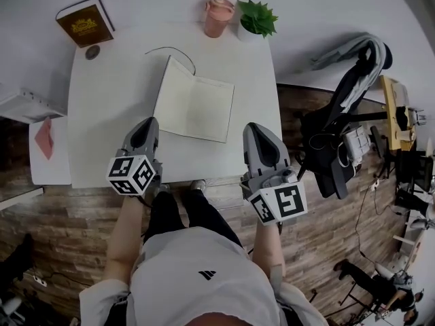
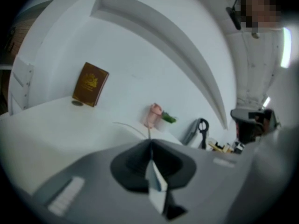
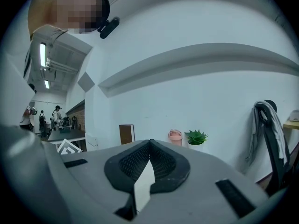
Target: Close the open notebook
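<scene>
Both grippers sit at the near edge of the table, with nothing in either one. The left gripper has its fingers closed, pads meeting on the centre line in its own view, with nothing between them. The right gripper is the same: fingers closed and empty.

The notebook lies open on the table, blank pages up, just ahead of the fingers and between the two tips. The left tips are near its near-left corner and the right tips are just beside its near-right corner. I see no contact on either side. The left page looks a bit lifted at the far edge, but I can't be sure.

Well past the notebook, straight ahead of the right fingers, a pink cup and a small plant stand side by side at the far edge. Far ahead and left of the left fingers, a brown book leans on the wall, with a small dark disc just in front of it. A thin cable curves on the table beyond the notebook's far-left corner.
</scene>
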